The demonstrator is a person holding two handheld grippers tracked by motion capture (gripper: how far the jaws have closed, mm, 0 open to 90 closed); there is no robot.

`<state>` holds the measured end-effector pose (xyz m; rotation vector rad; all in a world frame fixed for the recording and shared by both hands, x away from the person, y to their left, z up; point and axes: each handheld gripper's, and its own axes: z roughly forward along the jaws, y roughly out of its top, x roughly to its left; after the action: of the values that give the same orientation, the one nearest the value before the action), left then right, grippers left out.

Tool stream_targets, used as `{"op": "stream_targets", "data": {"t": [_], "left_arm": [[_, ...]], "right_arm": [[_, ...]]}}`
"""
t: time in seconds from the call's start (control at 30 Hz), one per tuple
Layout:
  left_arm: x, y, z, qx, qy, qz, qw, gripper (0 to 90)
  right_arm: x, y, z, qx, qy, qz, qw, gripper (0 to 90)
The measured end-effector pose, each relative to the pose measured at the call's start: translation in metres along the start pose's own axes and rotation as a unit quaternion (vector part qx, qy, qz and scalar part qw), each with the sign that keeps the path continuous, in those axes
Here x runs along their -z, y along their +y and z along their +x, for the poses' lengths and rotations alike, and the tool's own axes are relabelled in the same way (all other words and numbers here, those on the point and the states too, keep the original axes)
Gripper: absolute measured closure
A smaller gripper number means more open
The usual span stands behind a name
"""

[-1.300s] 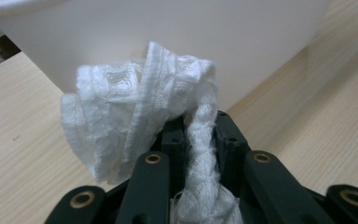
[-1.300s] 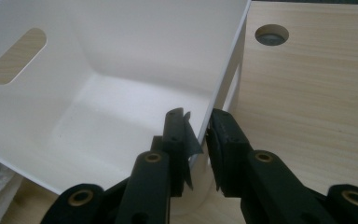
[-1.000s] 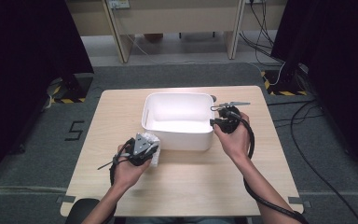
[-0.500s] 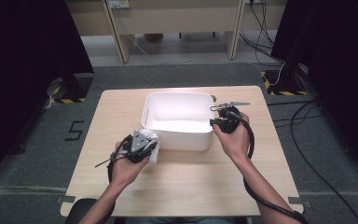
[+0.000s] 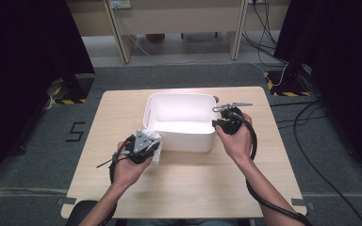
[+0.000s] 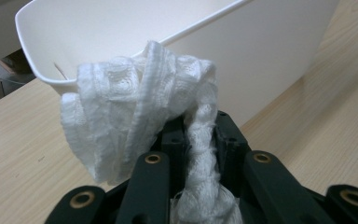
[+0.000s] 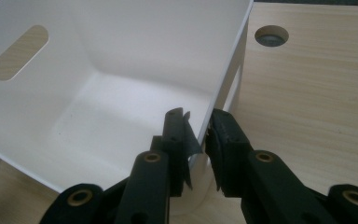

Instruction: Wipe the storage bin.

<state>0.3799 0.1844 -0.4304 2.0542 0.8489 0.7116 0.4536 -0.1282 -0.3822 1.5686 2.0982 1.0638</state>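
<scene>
bin (image 5: 181, 123) on bench (image 5: 122, 108), centre | cloth (image 5: 153, 141) just left-front of bin | left gripper (image 5: 141, 148) at cloth | right gripper (image 5: 219, 123) on bin's right wall

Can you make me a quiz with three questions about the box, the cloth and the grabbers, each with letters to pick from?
1. Where is the cloth?
A. lying inside the box
B. outside the box, by its front left corner
C. on the floor

2. What colour is the box?
A. white
B. blue
C. red

3. What is the right gripper doing?
A. holding a cup
B. resting flat on the table
C. pinching the box wall

Answers: 1 B, the left gripper holds the cloth in front of the box's outer wall. 2 A, its walls and floor are all white. 3 C, one jaw sits inside the wall and one outside.
</scene>
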Motion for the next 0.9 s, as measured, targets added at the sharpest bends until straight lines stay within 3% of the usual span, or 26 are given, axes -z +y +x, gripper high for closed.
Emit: {"op": "stream_targets", "data": {"t": [0.13,0.9], "left_arm": [[-0.0027,0.0031,-0.0038,-0.008,-0.004,-0.008,0.9999,77.3],[-0.0073,0.0042,-0.0081,-0.005,-0.007,-0.004,1.0000,77.2]], "right_arm": [[0.0000,-0.0001,0.0002,0.001,0.000,-0.001,1.0000,77.2],[0.0000,-0.0003,0.0006,0.001,0.000,-0.002,1.0000,76.8]]}}
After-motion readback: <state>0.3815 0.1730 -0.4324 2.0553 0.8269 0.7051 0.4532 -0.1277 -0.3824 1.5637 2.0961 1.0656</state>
